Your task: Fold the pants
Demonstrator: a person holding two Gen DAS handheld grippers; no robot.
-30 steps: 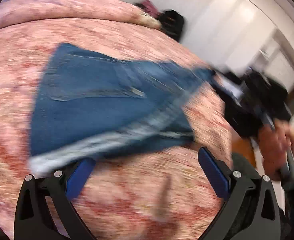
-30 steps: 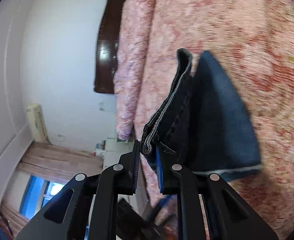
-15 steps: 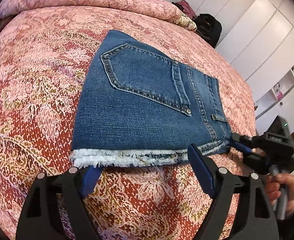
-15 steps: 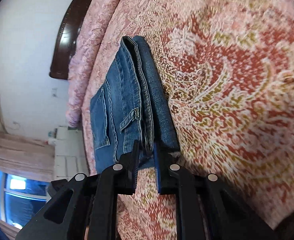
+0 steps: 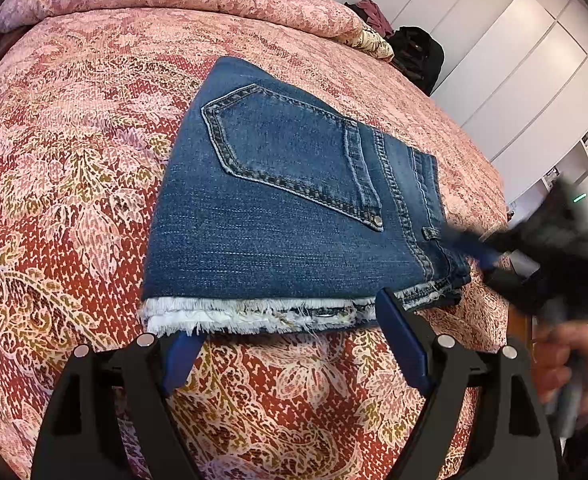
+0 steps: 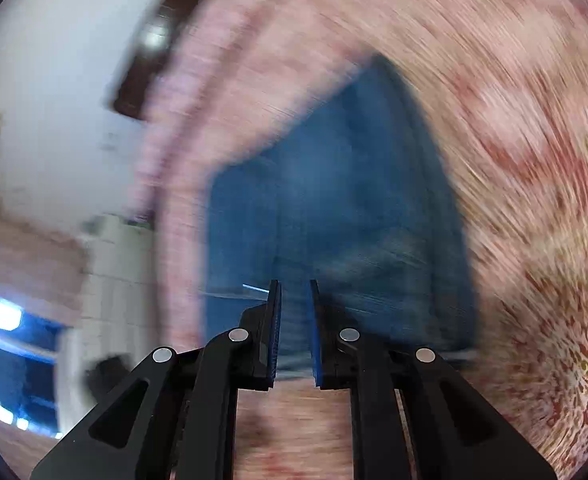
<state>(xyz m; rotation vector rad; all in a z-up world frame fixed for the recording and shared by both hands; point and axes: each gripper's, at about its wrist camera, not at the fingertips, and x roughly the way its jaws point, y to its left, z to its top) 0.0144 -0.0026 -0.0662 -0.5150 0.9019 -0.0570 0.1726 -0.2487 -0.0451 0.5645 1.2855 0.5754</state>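
Jeans [image 5: 294, 216]: folded compact on bed [image 5: 74, 160]. Left hand-held gripper [image 5: 282, 344]: wide, empty, 6 o'clock. Right hand-held gripper [image 6: 294, 336]: narrow; hold unclear. Task apparently nearly done.

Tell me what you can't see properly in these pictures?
- Right wrist view: everything is smeared by motion. The jeans are just a blue patch, so whether the right gripper grips them is unclear.
- Left wrist view: the right gripper is a dark blur at the jeans' corner; its jaws can't be made out.
- Left wrist view: the hand is blurred and cut off by the edge.
- The layers under the jeans' top fold are hidden.
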